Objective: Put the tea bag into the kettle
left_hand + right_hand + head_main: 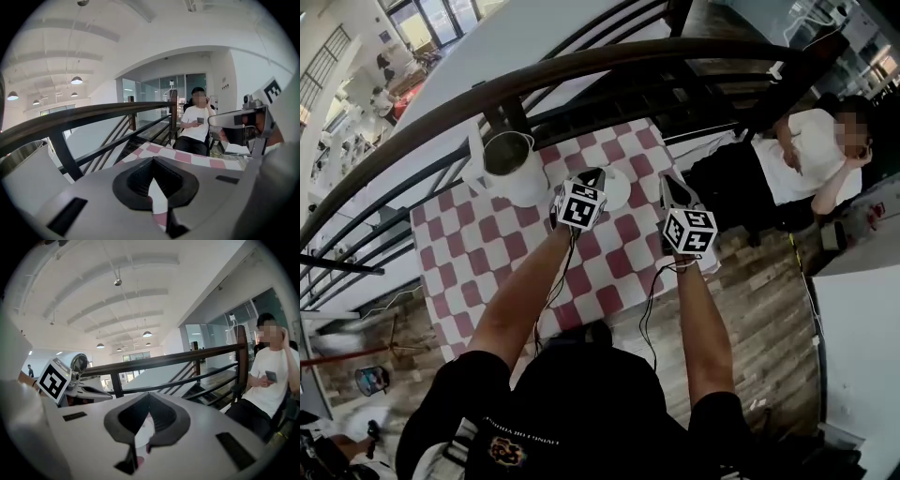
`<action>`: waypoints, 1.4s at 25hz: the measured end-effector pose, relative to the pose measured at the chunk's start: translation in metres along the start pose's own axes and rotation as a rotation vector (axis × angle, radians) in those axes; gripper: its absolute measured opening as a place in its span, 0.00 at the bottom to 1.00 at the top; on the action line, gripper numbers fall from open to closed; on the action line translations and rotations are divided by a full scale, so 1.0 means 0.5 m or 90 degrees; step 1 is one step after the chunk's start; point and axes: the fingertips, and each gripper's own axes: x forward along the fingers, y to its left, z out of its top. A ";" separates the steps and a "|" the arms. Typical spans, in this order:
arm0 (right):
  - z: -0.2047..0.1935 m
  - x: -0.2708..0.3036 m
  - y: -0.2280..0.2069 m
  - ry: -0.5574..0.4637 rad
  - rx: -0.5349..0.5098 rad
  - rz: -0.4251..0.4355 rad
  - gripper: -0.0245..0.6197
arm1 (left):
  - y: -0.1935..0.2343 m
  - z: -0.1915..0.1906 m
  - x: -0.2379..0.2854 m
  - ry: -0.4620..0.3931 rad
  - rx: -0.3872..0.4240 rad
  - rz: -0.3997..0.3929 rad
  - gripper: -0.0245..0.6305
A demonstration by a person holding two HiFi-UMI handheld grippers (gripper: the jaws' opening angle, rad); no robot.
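Observation:
A white kettle (pixel 512 166) with an open top stands at the far left of the red-and-white checked table (pixel 478 253); its wall fills the lower left of the left gripper view (pixel 26 171). A white saucer (pixel 616 188) lies just right of it. My left gripper (pixel 596 175) hovers over the saucer's left edge, jaws closed together (pixel 152 160) with nothing between them. My right gripper (pixel 669 180) hangs to the saucer's right, also shut and empty (pixel 149 395). I cannot make out a tea bag in any view.
A dark curved handrail (pixel 581 64) with bars runs just behind the table, stairs beyond it. A seated person (pixel 811 155) in a white shirt is to the right, on the wooden floor (pixel 769 309). The table's right edge is near my right gripper.

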 end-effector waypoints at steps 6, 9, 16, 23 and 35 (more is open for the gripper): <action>-0.045 0.020 -0.001 0.023 0.014 -0.007 0.06 | 0.013 -0.027 0.018 0.013 -0.004 -0.006 0.04; -0.056 0.043 0.012 0.035 0.015 0.001 0.06 | 0.032 -0.032 0.020 0.021 -0.006 -0.002 0.04; -0.091 0.105 0.048 0.060 0.021 0.024 0.06 | 0.074 -0.058 0.031 0.039 -0.007 0.001 0.04; -0.151 0.176 0.078 0.112 0.014 0.047 0.06 | 0.078 -0.115 0.070 0.081 -0.011 -0.019 0.04; -0.271 0.287 0.085 0.225 0.010 0.068 0.08 | 0.089 -0.183 0.167 0.135 -0.006 -0.062 0.04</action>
